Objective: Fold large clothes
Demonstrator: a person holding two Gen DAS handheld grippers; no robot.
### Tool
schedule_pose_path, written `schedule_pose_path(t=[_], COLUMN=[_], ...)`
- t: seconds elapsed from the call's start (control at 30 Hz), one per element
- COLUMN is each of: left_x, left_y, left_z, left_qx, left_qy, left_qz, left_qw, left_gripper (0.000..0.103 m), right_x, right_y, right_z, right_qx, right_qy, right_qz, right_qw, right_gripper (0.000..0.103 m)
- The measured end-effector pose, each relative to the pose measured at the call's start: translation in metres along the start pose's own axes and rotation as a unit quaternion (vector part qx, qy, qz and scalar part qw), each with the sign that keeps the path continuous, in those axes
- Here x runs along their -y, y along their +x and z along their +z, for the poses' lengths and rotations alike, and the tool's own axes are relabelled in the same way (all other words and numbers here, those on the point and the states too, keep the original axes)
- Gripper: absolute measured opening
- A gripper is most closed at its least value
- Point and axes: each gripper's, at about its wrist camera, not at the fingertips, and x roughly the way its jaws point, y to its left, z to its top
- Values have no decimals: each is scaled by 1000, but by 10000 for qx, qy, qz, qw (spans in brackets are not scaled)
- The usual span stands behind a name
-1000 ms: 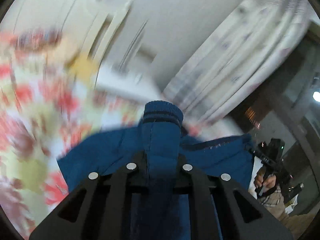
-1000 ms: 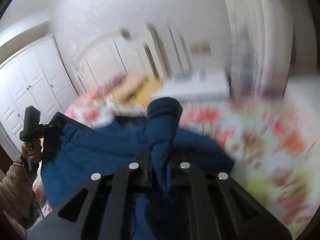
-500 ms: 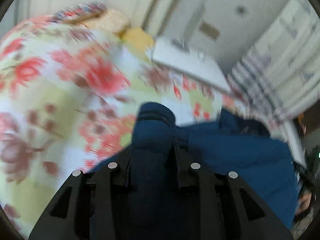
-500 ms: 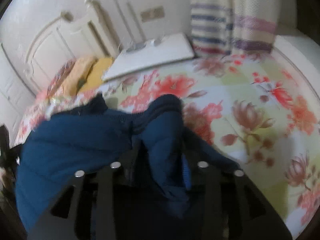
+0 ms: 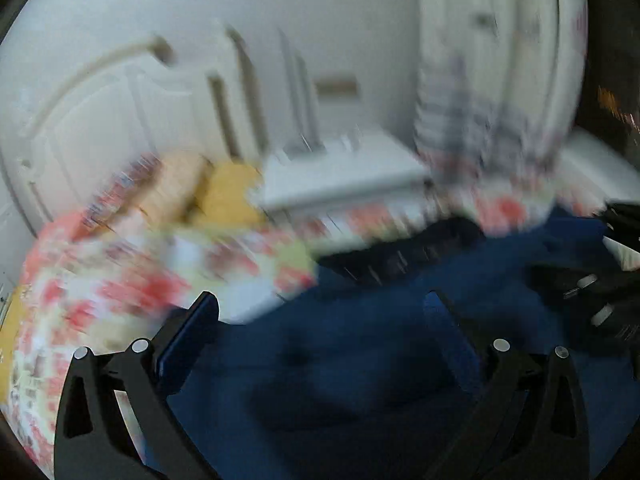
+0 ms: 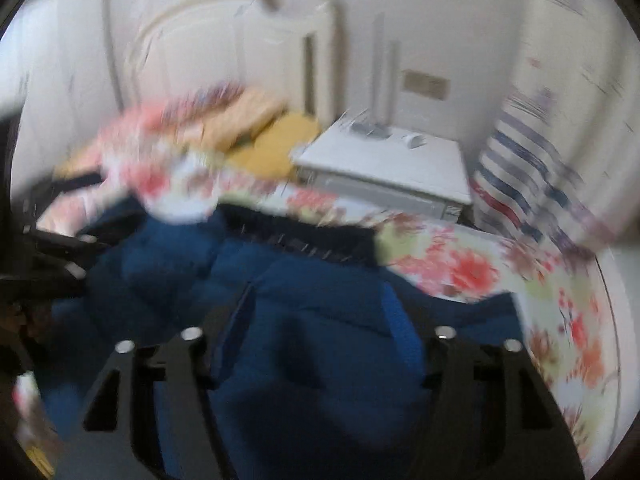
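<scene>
The left tool [image 5: 320,304] is spread wide, its jaws just opened, nothing gripped; the blue jacket [image 5: 360,360] is seen lying loose beneath. The right tool [image 6: 316,300] is part open, just narrowing, with cloth bulging between its fingers; whether it is pinched cannot be told. The jacket is laid on the flowered bed [image 6: 460,264], below the white nightstand [image 6: 384,164]. Risk: puffy, slippery quilting could spring back and undo the fold, or be dragged if the right tool snags
</scene>
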Motion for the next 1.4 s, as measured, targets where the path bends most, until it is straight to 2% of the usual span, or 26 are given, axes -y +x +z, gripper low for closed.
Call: schedule_pose_path(t=[0.03,0.07,0.1,0.2,0.33,0.5,0.57,0.6,0.7,0.77,0.83,0.87,0.9,0.93,1.0,1.07,1.17,1.2,1.27,1.4], left_x=[5,6,0,-11,-10,-3,-6,-10,-31,-58,-79,-91,-102,-110,-129,-133,-133,-134,-132,-133], left_y=[18,39,50,58,59,59,55,47,17,5,14,27,44,54,62,63,62,62,63,64], left_z=[-4,-8,-11,-15,-21,-21,-17,-16,-13,-14,-19,-25,-33,-38,-44,-46,-47,-47,-49,-49], left_qx=[-289,-611,-701,-688,-663,-638,-653,-644,-236,-111,-281,-508,-830,-1019,-1119,-1126,-1093,-1084,-1067,-1045], left_qy=[32,-28,-205,-456,-469,-386,-421,-421,-388,-456,-509,-605,-797,-1034,-1605,-1723,-1733,-1743,-1738,-1775], left_qz=[-6,-24,-132,-335,-349,-232,-234,-194,51,368,731,808,716,404,-110,-192,-205,-208,-189,-191], left_qw=[9996,9981,9972,9960,9961,9969,9967,9968,9990,9982,9956,9936,9908,9886,9806,9784,9786,9785,9788,9784], left_gripper=[99,99,99,99,99,99,99,99,99,99,99,99,99,99,99,99,99,99,99,99], right_x=[-3,4,8,11,8,0,-1,1,22,56,91,107,117,125,126,127,149,151,149,138], right_y=[22,36,37,41,44,44,40,32,-6,-20,-10,6,17,20,20,14,0,2,22,30], right_z=[-8,-11,-13,-12,-13,-16,-15,-14,-18,-25,-37,-48,-57,-63,-61,-56,-57,-58,-61,-55], right_qx=[-304,-387,-384,-404,-368,-318,-358,-364,135,295,69,-187,-267,-183,-191,-123,289,280,-83,-151], right_qy=[-6,247,372,465,480,310,206,187,389,710,1128,1353,1554,1808,1814,1827,2480,2510,2387,2019], right_qz=[-10,173,241,296,234,-241,-325,-388,-361,-623,-728,-574,-299,-54,-74,-253,-363,-488,-561,-928], right_qw=[9995,9988,9983,9977,9979,9987,9986,9984,9985,9951,9909,9890,9870,9833,9832,9828,9677,9664,9694,9749], right_gripper=[56,56,56,57,59,69,70,68,68,68,68,64,64,64,64,64,63,63,65,69])
